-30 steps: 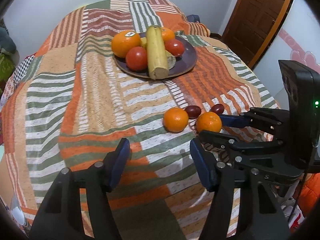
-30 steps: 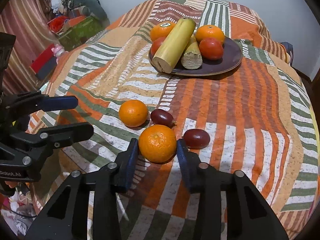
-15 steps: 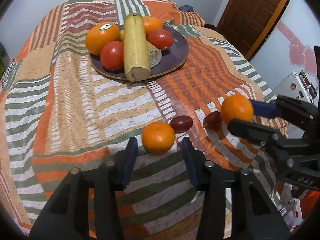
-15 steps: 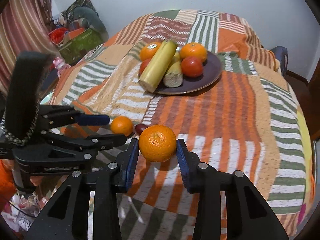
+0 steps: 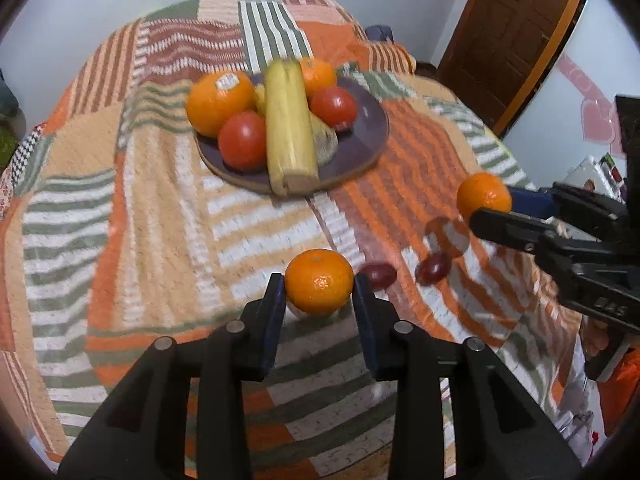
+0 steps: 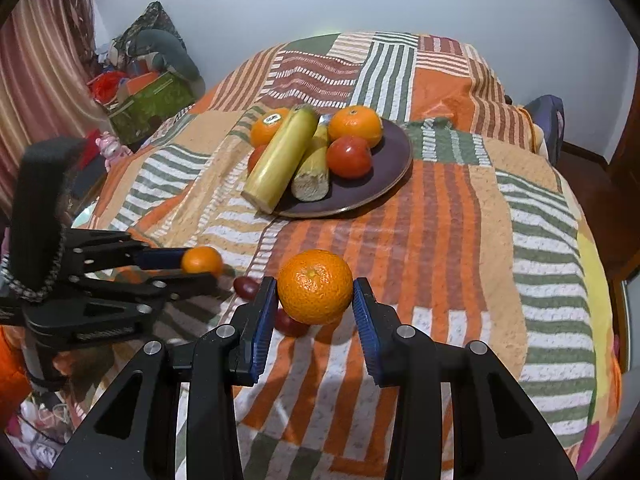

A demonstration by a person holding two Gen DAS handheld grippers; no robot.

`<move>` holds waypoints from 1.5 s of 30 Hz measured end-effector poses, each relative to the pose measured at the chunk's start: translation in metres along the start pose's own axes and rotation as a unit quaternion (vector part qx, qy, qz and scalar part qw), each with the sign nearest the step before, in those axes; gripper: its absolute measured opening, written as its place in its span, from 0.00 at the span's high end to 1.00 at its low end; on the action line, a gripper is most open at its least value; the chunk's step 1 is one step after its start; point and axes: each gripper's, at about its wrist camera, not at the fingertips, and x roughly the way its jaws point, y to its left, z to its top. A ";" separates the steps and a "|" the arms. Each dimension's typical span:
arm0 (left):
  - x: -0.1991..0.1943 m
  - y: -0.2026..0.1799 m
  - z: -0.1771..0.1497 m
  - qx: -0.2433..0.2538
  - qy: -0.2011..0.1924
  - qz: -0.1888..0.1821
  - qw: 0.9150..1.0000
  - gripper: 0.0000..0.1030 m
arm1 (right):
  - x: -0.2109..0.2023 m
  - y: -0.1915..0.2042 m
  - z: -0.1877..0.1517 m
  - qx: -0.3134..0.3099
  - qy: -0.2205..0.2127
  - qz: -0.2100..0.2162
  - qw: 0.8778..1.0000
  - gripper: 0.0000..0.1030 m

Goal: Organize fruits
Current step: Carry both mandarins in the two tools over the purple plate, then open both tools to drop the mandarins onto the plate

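Note:
My left gripper (image 5: pixel 319 285) has its jaws closing on a tangerine (image 5: pixel 319 276) that rests on the striped bedspread; both blue pads touch its sides. Held above the bed, my right gripper (image 6: pixel 315 292) is shut on a second tangerine (image 6: pixel 315 280), which also shows at the right in the left wrist view (image 5: pixel 482 196). Two small dark red fruits (image 5: pixel 380 274) (image 5: pixel 434 266) lie on the cover between the grippers. Farther back, a dark plate (image 5: pixel 368 148) holds oranges, tomatoes and banana pieces.
The patchwork bedspread (image 6: pixel 460 240) covers the whole bed and drops off at the near and right edges. A wooden door (image 5: pixel 508 28) stands at the back right. Boxes and clutter (image 6: pixel 148 92) sit beside the bed at the left.
My left gripper moved forward to the tangerine on the cover and its jaws narrowed around it. My right gripper lifted its tangerine up off the bed.

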 end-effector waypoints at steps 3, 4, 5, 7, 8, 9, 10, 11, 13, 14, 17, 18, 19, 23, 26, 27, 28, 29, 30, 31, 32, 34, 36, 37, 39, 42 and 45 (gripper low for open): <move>-0.010 0.004 0.014 -0.002 -0.018 0.002 1.000 0.67 | 0.000 -0.005 0.010 -0.002 -0.009 -0.005 1.000 0.66; -0.013 0.006 0.018 -0.002 -0.024 0.004 1.000 0.67 | 0.000 -0.007 0.013 -0.002 -0.011 -0.006 1.000 0.66; -0.015 0.007 0.022 -0.002 -0.030 0.006 1.000 0.67 | 0.000 -0.009 0.017 -0.002 -0.015 -0.007 1.000 0.66; -0.019 0.010 0.033 -0.003 -0.041 0.008 0.999 0.67 | 0.000 -0.013 0.025 -0.001 -0.021 -0.009 1.000 0.66; -0.020 0.012 0.038 -0.003 -0.046 0.009 0.999 0.67 | 0.001 -0.015 0.029 -0.002 -0.024 -0.011 1.000 0.66; -0.021 0.013 0.045 -0.003 -0.051 0.011 0.999 0.67 | 0.001 -0.016 0.032 -0.002 -0.027 -0.012 1.000 0.66; -0.022 0.014 0.049 -0.003 -0.054 0.013 0.998 0.67 | 0.002 -0.018 0.037 -0.003 -0.030 -0.014 0.999 0.66; -0.022 0.015 0.054 -0.003 -0.058 0.015 0.998 0.67 | 0.003 -0.019 0.041 -0.004 -0.033 -0.015 0.999 0.66; -0.022 0.018 0.067 -0.004 -0.067 0.017 0.998 0.67 | 0.005 -0.022 0.051 -0.006 -0.039 -0.018 0.999 0.66; -0.021 0.019 0.073 -0.005 -0.072 0.018 0.997 0.67 | 0.006 -0.023 0.055 -0.007 -0.042 -0.019 0.999 0.66; -0.019 0.023 0.091 -0.009 -0.087 0.025 0.996 0.67 | 0.010 -0.027 0.066 -0.010 -0.050 -0.023 0.998 0.66; -0.019 0.024 0.096 -0.010 -0.089 0.025 0.996 0.67 | 0.012 -0.028 0.070 -0.011 -0.053 -0.024 0.998 0.66; -0.016 0.026 0.102 -0.012 -0.091 0.026 0.995 0.67 | 0.014 -0.029 0.074 -0.013 -0.055 -0.025 0.998 0.66; -0.005 0.034 0.125 -0.017 -0.094 0.033 0.995 0.67 | 0.023 -0.034 0.089 -0.017 -0.060 -0.027 0.998 0.66; 0.007 0.039 0.138 -0.021 -0.091 0.039 0.995 0.67 | 0.031 -0.037 0.097 -0.017 -0.062 -0.029 0.997 0.66; 0.011 0.040 0.143 -0.021 -0.089 0.041 0.995 0.67 | 0.035 -0.037 0.100 -0.017 -0.062 -0.029 0.998 0.66; 0.016 0.042 0.147 -0.020 -0.086 0.042 0.995 0.67 | 0.039 -0.039 0.102 -0.016 -0.061 -0.028 0.998 0.66; 0.020 0.043 0.151 -0.020 -0.084 0.043 0.995 0.67 | 0.043 -0.040 0.104 -0.015 -0.060 -0.028 0.998 0.66; 0.024 0.044 0.153 -0.021 -0.081 0.043 0.996 0.67 | 0.047 -0.041 0.106 -0.014 -0.057 -0.026 0.998 0.66; 0.029 0.044 0.156 -0.022 -0.078 0.043 0.996 0.67 | 0.051 -0.042 0.107 -0.013 -0.054 -0.025 0.998 0.66; 0.034 0.046 0.159 -0.025 -0.074 0.043 0.996 0.67 | 0.056 -0.043 0.108 -0.013 -0.051 -0.024 0.998 0.66; 0.046 0.048 0.166 -0.030 -0.064 0.042 0.997 0.67 | 0.066 -0.046 0.109 -0.011 -0.041 -0.024 0.999 0.66; 0.056 0.051 0.172 -0.034 -0.055 0.042 0.997 0.67 | 0.074 -0.048 0.108 -0.012 -0.031 -0.025 0.999 0.66; 0.062 0.053 0.176 -0.036 -0.049 0.040 0.997 0.67 | 0.077 -0.050 0.108 -0.012 -0.027 -0.025 0.999 0.66; 0.073 0.054 0.182 -0.035 -0.034 0.038 0.998 0.67 | 0.084 -0.052 0.105 -0.012 -0.018 -0.027 0.999 0.66; 0.083 0.056 0.187 -0.037 -0.024 0.036 0.998 0.67 | 0.091 -0.058 0.102 -0.003 -0.010 -0.025 1.000 0.66; 0.092 0.058 0.189 -0.041 -0.013 0.035 0.998 0.67 | 0.097 -0.065 0.100 0.009 -0.004 -0.021 1.000 0.66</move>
